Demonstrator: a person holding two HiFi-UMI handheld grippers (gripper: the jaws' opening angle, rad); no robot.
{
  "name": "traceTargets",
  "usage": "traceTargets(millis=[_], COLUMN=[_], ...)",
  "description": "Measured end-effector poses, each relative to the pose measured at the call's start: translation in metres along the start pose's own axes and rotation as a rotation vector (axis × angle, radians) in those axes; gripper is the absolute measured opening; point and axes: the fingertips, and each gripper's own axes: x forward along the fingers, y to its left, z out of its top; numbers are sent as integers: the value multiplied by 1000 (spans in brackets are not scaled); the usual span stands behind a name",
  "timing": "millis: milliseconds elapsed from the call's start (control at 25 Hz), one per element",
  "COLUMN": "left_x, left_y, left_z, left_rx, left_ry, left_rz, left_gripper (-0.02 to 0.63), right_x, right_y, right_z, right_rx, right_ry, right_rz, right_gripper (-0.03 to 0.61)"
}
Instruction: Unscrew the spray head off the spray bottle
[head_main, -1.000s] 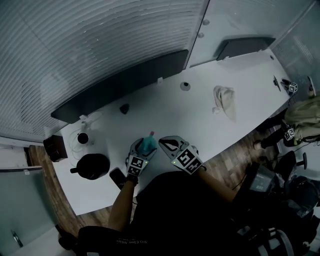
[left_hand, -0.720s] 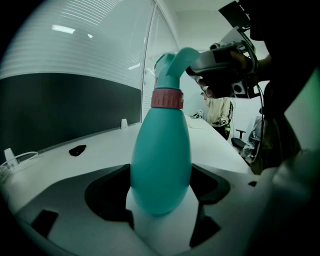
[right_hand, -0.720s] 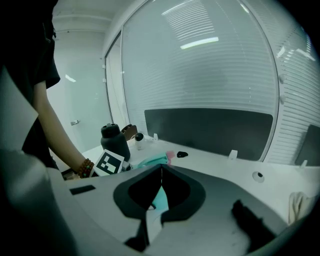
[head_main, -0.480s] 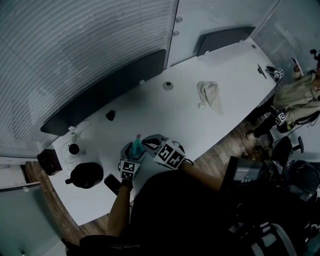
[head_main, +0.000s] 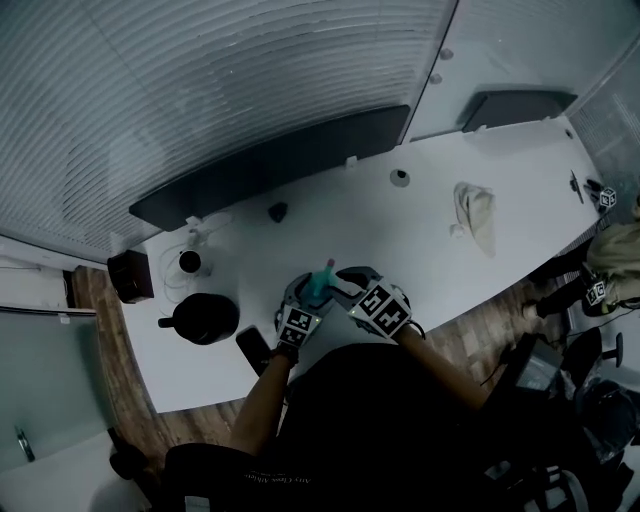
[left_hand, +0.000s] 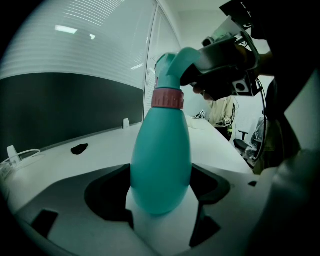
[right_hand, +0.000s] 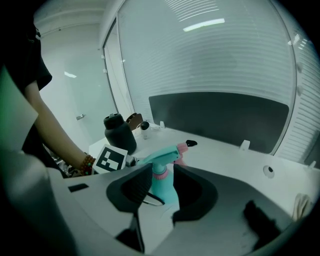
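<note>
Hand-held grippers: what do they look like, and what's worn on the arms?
The left hand-held gripper and right hand-held gripper have pale grey shells, dark-lined jaws and a cube of black-and-white square markers each. The person wears a black short-sleeved top and a beaded bracelet on the left wrist.

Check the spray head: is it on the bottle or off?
On. In the left gripper view the teal spray head sits on the pink collar, seated on the neck of the bottle with no visible gap.

Left gripper (head_main: 305, 298), tilted downward, clamps the spray bottle (left_hand: 161, 160). Right gripper (head_main: 343, 283), angled down beside it, has just been opening its jaws, apparently loose around the spray head (right_hand: 161, 159).
</note>
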Motion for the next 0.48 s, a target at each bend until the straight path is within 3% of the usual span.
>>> traceTargets(millis=[200,360,480], left_x=[-1,0,2], left_y=[2,4,4], left_z=[0,-1,-4], left_rx=[-4,-6,-14], left_ry=[-3,-7,-7], left_rz=[11,33,49], left_gripper=[368,368,368], right_x=[5,7,9], right_y=[1,2,1], right_z=[0,3,8], right_rx=[27,76,100], right_ry=[23,29,30], right_rz=[17,27,22], right_gripper=[147,224,247])
